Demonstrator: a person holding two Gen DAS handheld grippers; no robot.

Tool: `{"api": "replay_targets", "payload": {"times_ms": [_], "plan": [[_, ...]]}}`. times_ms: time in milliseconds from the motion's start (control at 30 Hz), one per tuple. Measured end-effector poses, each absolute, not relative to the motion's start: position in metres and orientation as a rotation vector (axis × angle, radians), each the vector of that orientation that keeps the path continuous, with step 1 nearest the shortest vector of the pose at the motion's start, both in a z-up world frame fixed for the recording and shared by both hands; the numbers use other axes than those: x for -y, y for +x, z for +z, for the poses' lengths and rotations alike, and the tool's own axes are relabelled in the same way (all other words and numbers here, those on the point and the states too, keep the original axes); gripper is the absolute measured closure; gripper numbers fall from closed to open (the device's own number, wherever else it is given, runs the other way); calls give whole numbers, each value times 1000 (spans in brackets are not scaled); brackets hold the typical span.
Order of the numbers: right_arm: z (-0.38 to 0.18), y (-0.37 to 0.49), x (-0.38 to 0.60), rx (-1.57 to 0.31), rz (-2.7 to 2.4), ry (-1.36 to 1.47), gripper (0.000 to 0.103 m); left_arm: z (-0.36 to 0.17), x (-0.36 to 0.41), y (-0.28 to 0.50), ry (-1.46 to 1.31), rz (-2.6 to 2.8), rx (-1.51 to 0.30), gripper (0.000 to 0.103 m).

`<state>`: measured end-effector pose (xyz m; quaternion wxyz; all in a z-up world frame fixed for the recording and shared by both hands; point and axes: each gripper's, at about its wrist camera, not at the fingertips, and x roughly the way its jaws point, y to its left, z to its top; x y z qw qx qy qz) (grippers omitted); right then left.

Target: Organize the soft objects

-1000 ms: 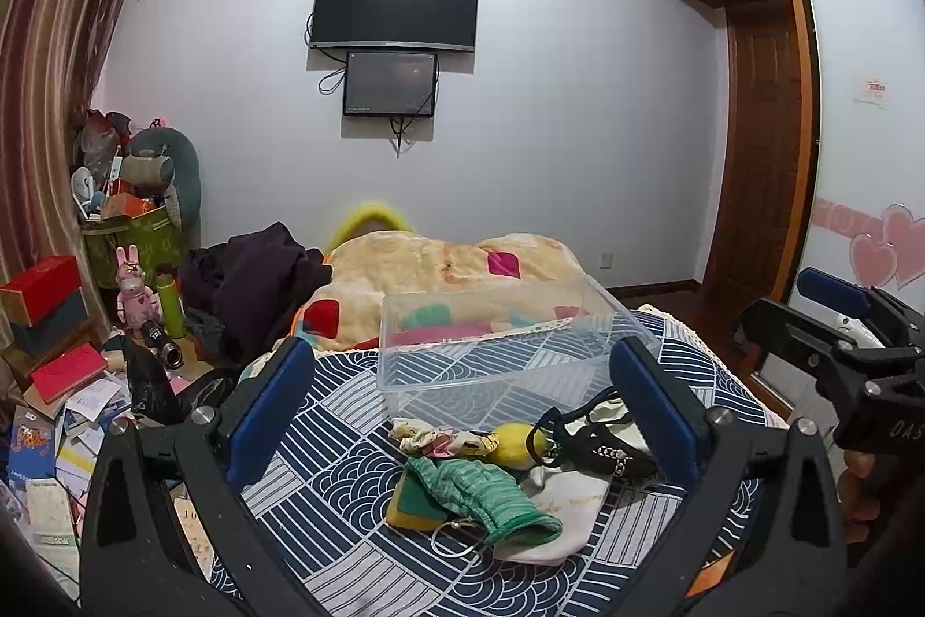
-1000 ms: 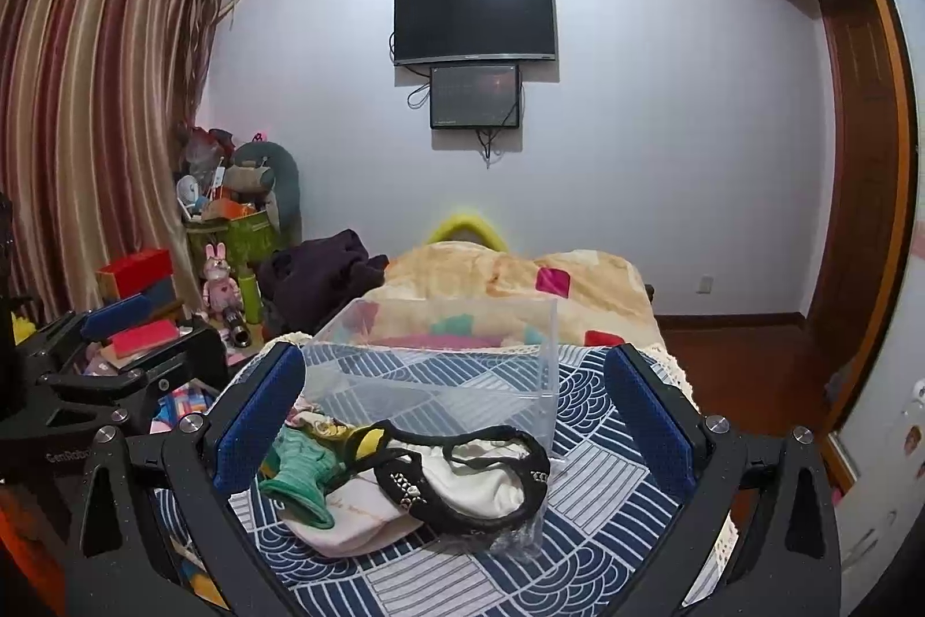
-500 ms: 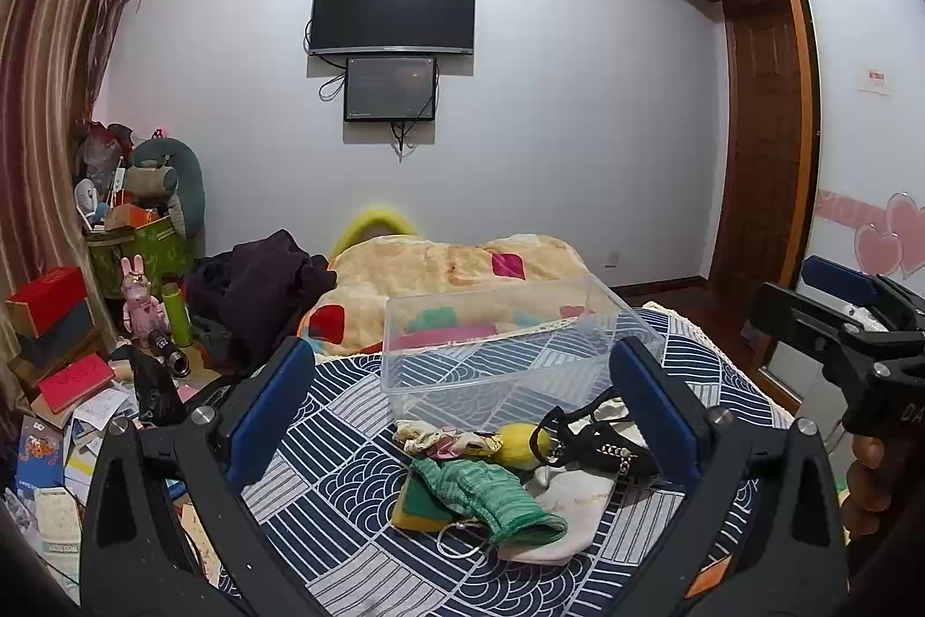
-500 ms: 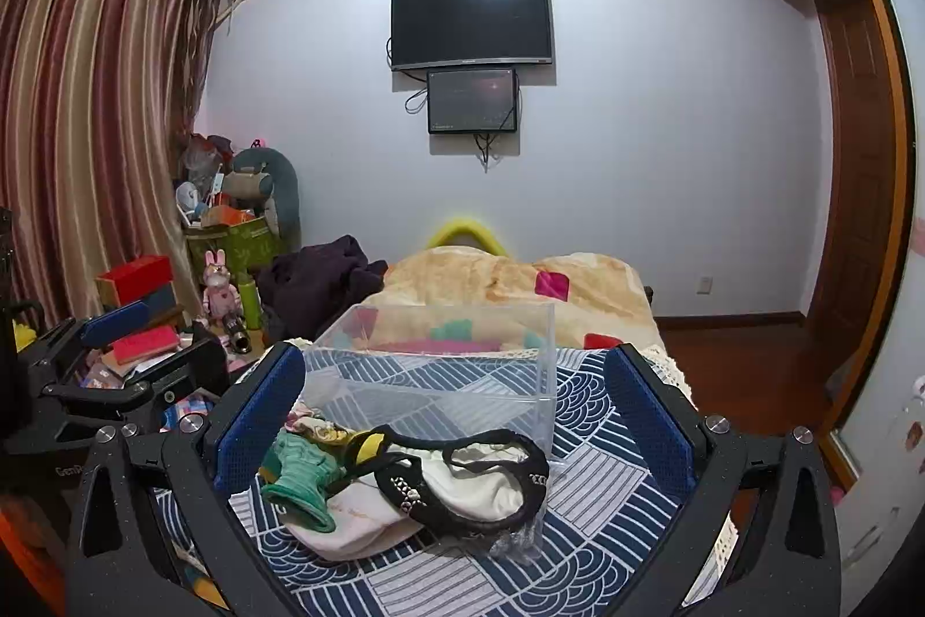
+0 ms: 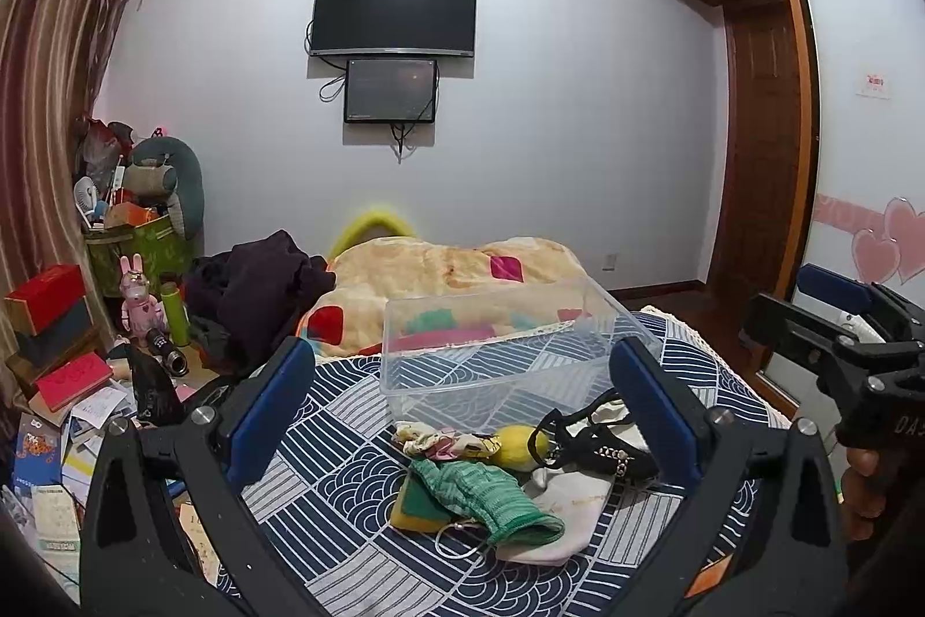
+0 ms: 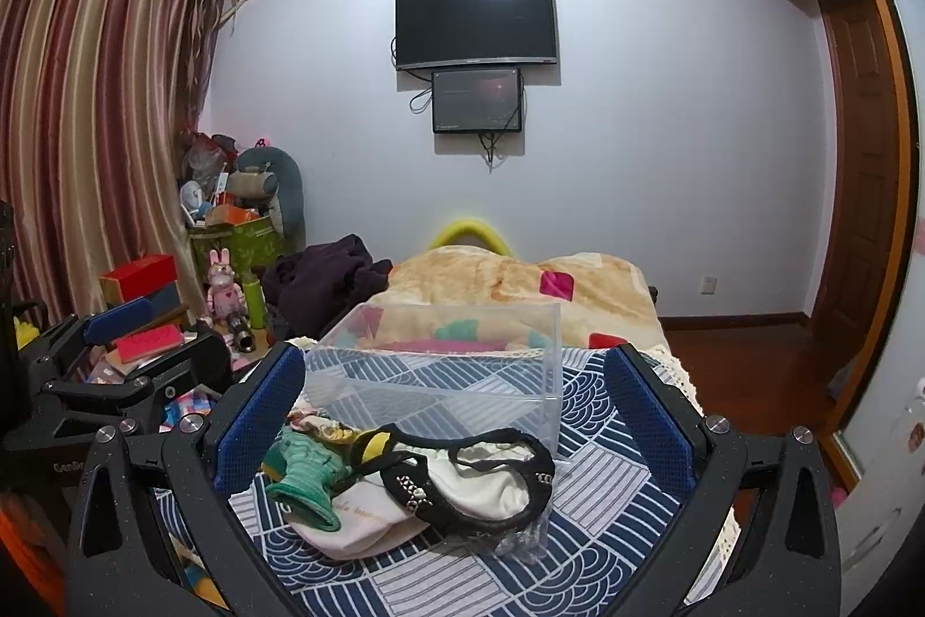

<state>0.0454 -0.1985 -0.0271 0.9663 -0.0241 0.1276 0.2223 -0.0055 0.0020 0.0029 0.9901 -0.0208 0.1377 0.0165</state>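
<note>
— 2 grippers, left [image 5: 462,414] and right [image 6: 457,420]: holding anything?
— No, both spread wide. Sock [image 5: 491,492] lies near the bed's [image 5: 347,490] front edge, cuff toward the camera, before the bin [image 5: 497,357].

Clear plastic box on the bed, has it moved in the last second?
No. The clear plastic box sits on the same spot of the patterned bedspread, behind the pile of soft things; only the cameras drifted slightly.
</note>
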Motion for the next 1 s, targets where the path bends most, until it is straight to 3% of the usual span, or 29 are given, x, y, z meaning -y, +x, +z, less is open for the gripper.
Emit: {"api": "replay_targets", "payload": {"times_ms": [633, 1000], "plan": [[-42, 55, 194, -316, 493, -64, 0, -3, -4, -3, -40, 21, -296, 0], [-85, 86, 210, -477, 467, -57, 2, -53, -30, 25, -49, 89, -428, 0]]}}
